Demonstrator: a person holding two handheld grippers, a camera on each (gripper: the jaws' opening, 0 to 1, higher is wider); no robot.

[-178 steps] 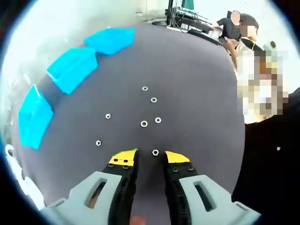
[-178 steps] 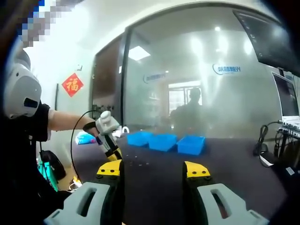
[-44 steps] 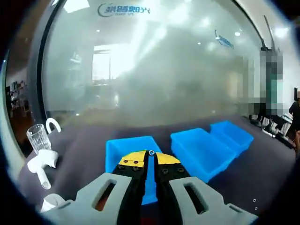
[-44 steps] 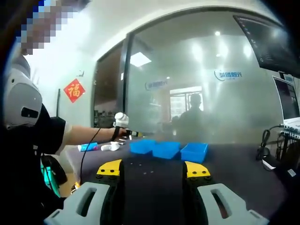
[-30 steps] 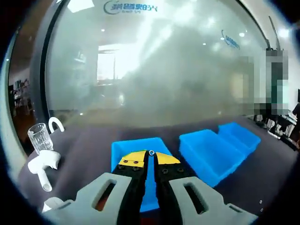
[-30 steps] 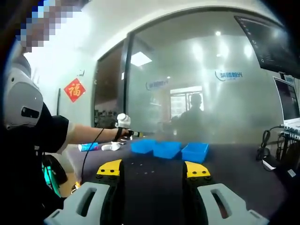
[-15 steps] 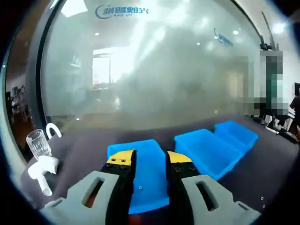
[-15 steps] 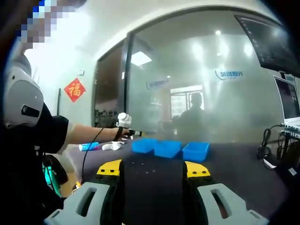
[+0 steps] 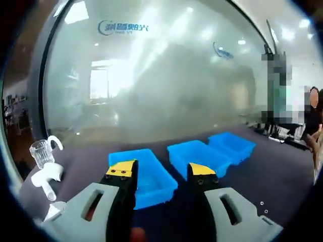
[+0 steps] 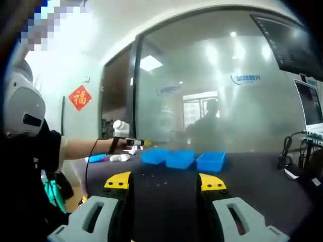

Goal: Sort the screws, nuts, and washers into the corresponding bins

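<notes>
While your left gripper hangs spread and empty over the dark table, three blue bins sit in a row just past it, with small loose parts lying to the right. Your right gripper is spread too, well back from the bins.

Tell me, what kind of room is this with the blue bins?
Probably an office or meeting room used as a workspace. A frosted glass wall with a printed logo runs behind a long dark table, a wall screen hangs nearby, and three blue bins sit in a row on the table.
</notes>
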